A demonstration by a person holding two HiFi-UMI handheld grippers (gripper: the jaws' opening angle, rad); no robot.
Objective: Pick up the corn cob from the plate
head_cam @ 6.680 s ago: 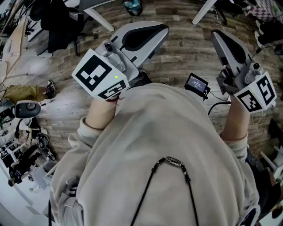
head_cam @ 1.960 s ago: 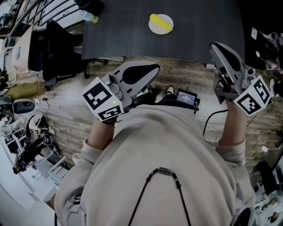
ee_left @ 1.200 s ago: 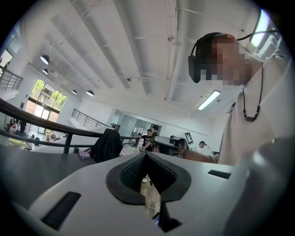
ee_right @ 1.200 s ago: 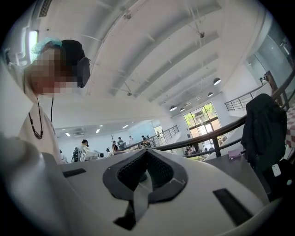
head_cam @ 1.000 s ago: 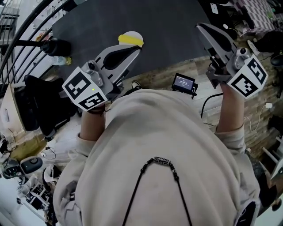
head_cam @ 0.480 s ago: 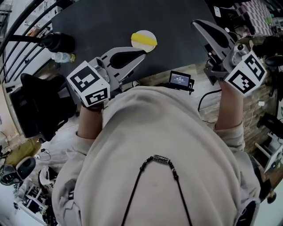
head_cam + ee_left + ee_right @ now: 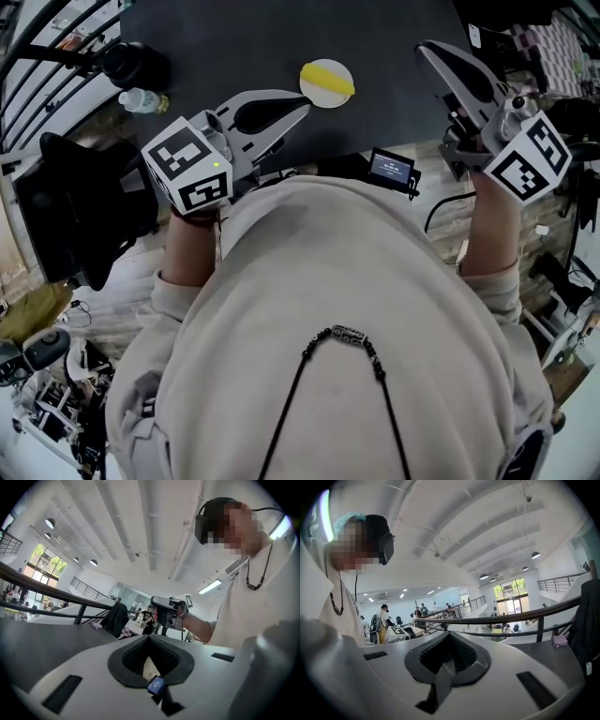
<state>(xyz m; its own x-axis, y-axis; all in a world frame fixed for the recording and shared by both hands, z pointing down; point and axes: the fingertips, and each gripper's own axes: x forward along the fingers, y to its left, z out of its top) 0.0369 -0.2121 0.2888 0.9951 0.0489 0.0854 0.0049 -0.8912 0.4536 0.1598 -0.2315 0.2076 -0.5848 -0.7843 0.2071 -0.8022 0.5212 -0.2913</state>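
A yellow corn cob [image 7: 328, 77] lies across a small white plate [image 7: 320, 98] on the dark table [image 7: 244, 37], near its front edge. My left gripper [image 7: 305, 105] points at the table with its tip just short and left of the plate, jaws together and empty. My right gripper [image 7: 424, 49] is held over the table's right part, right of the plate, also shut and empty. The left gripper view shows its closed jaws [image 7: 149, 637] and the right gripper [image 7: 166, 612] in a hand. The right gripper view shows only its closed jaws [image 7: 449, 634] and the hall; the plate is hidden in both.
A plastic bottle [image 7: 141, 100] and a round black object [image 7: 141, 64] sit at the table's left end. A black chair [image 7: 75, 211] stands to the left of me. A small screen device [image 7: 392, 169] hangs at my waist. Railings [image 7: 47, 37] run at top left.
The table and plate have come nearer, after only wooden floor showed at first. Both grippers have moved toward the table edge, and the plate now lies between their tips. Both stay shut.
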